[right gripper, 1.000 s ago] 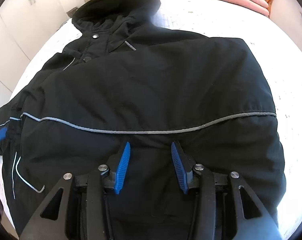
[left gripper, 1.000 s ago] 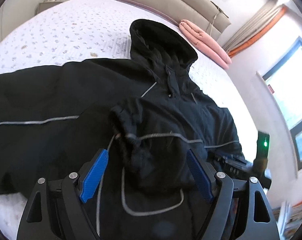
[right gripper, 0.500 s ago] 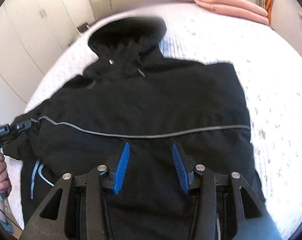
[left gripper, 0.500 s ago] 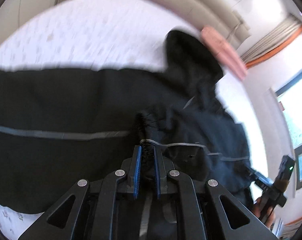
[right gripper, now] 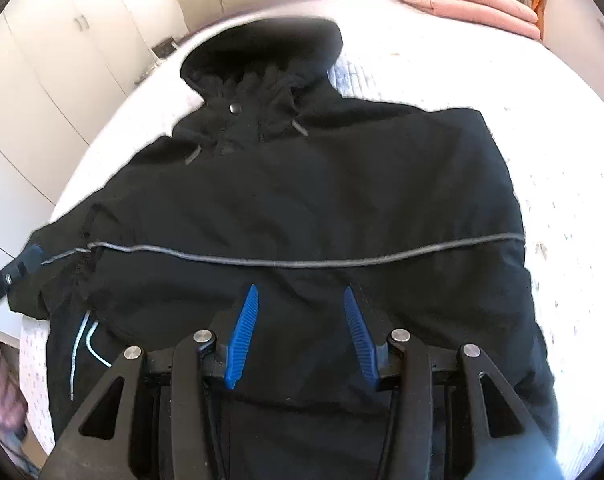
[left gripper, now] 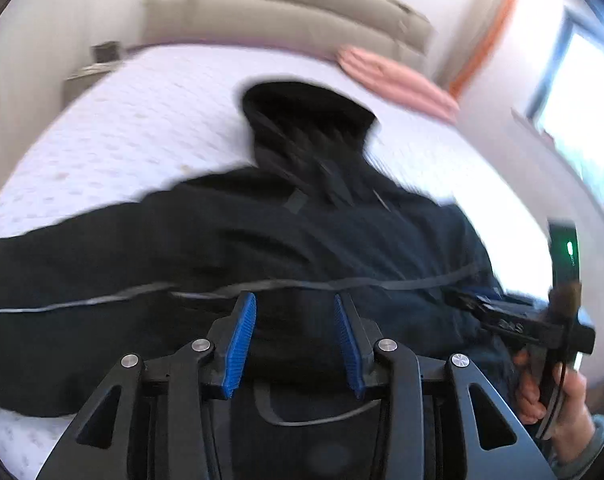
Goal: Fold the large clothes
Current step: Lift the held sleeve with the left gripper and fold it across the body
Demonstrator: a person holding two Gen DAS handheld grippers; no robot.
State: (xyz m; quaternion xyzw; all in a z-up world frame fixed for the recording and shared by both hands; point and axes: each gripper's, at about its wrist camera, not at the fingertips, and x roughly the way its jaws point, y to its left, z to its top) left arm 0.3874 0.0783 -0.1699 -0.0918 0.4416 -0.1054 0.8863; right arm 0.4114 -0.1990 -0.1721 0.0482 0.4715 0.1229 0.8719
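Nearest in the left wrist view, the left gripper has its blue fingers partly apart and opening, with nothing pinched between them; only the black jacket shows through the gap, lying below. In the right wrist view the right gripper is likewise released, its fingers about half spread over the lower front of the jacket, and it grips nothing. The jacket lies spread out face up on the bed, its hem toward the cameras and its hood pointing away toward the headboard. A grey reflective stripe runs across the chest just beyond both pairs of fingers. The left view is smeared with motion blur, yet it alone shows the jacket's long sleeve stretched out to the picture's left across the mattress, the person's right hand wrapped round the handle of the right gripper at the picture's right edge, and a bright window beyond. The right view is sharper and alone shows the snap at the collar, pale cords near the hem, the tip of the left gripper beside the sleeve cuff at the left edge, and white wardrobe doors. Farthest off, a folded pink blanket rests at the head of the bed.
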